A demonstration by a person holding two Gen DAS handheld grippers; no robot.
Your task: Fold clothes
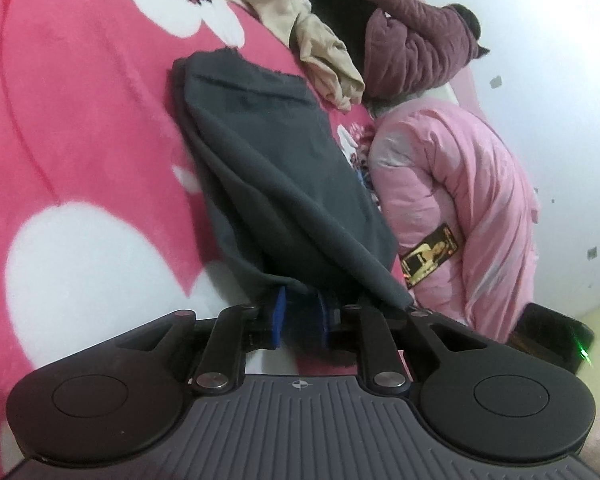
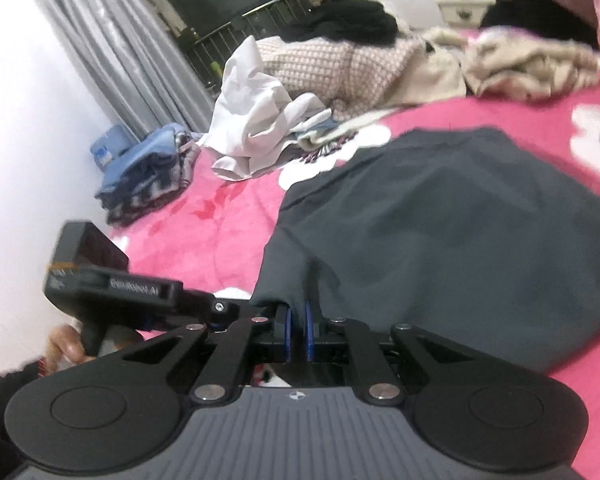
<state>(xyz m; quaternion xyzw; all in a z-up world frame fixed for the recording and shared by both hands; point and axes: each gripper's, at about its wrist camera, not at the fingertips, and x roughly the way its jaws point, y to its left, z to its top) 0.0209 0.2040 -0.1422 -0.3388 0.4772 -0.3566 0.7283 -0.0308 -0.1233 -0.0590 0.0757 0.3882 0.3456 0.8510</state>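
Note:
A dark grey garment (image 1: pixel 268 160) lies lengthwise on the pink flowered blanket (image 1: pixel 80 120). Its near hem drapes over the tips of my left gripper (image 1: pixel 302 312), whose blue pads (image 1: pixel 281 316) stand apart with a gap between them, so it is open. In the right wrist view the same grey garment (image 2: pixel 460 220) spreads across the blanket (image 2: pixel 220 220). My right gripper (image 2: pixel 298 320) is shut on a near corner of it, with a fold of cloth pinched between the blue pads (image 2: pixel 288 320). A hand (image 2: pixel 64 344) holds a black gripper handle at the left.
Beige clothes (image 1: pixel 328 68), a maroon quilted jacket (image 1: pixel 412 48) and a pink padded coat (image 1: pixel 460 200) lie beyond the garment. A white shirt (image 2: pixel 252 120), a folded blue stack (image 2: pixel 148 168) and a checked knit (image 2: pixel 320 64) crowd the far bed. A grey curtain (image 2: pixel 112 40) hangs behind.

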